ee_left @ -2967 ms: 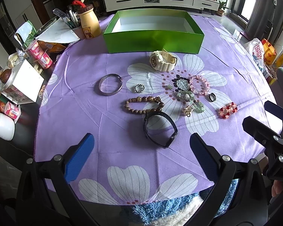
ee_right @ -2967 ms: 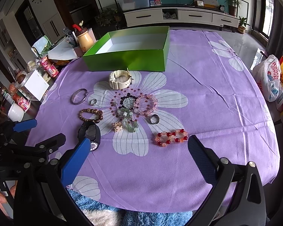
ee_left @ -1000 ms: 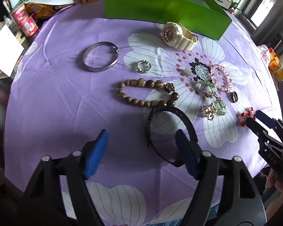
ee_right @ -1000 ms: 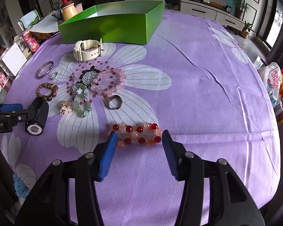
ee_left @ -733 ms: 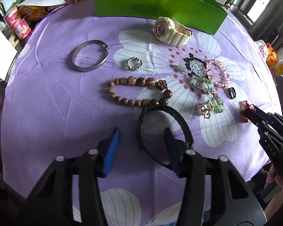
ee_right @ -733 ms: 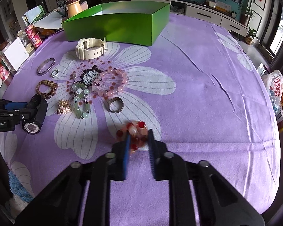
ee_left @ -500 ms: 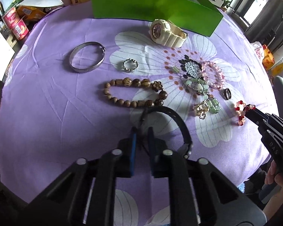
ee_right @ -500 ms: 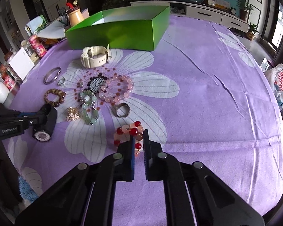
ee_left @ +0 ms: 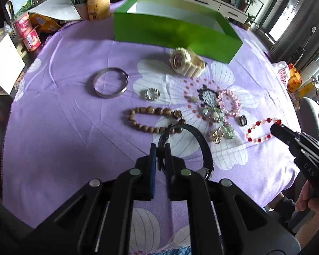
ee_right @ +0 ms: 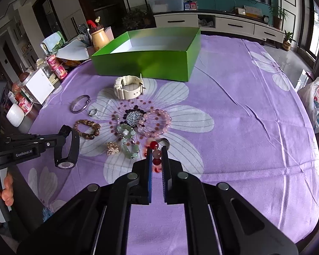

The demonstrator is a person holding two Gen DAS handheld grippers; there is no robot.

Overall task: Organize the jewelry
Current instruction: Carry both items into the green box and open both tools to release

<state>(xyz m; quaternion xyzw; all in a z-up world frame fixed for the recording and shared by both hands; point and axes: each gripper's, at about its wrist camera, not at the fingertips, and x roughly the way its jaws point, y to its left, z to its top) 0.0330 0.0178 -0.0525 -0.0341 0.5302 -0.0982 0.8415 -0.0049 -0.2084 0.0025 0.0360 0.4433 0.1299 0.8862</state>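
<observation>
Two tongs are at work: the left gripper [ee_left: 160, 148] is pinched tight on the strap of the black watch [ee_left: 200, 146], lifted at six o'clock, and the right gripper [ee_right: 154, 152] is clamped on the red bracelet [ee_right: 155, 155]. Beyond lie three bead bracelets, one bangle [ee_left: 110, 82], two rings, then one cream watch [ee_left: 187, 62] and one green box [ee_left: 174, 34] at twelve o'clock. Only the right view shows the box's white floor.
</observation>
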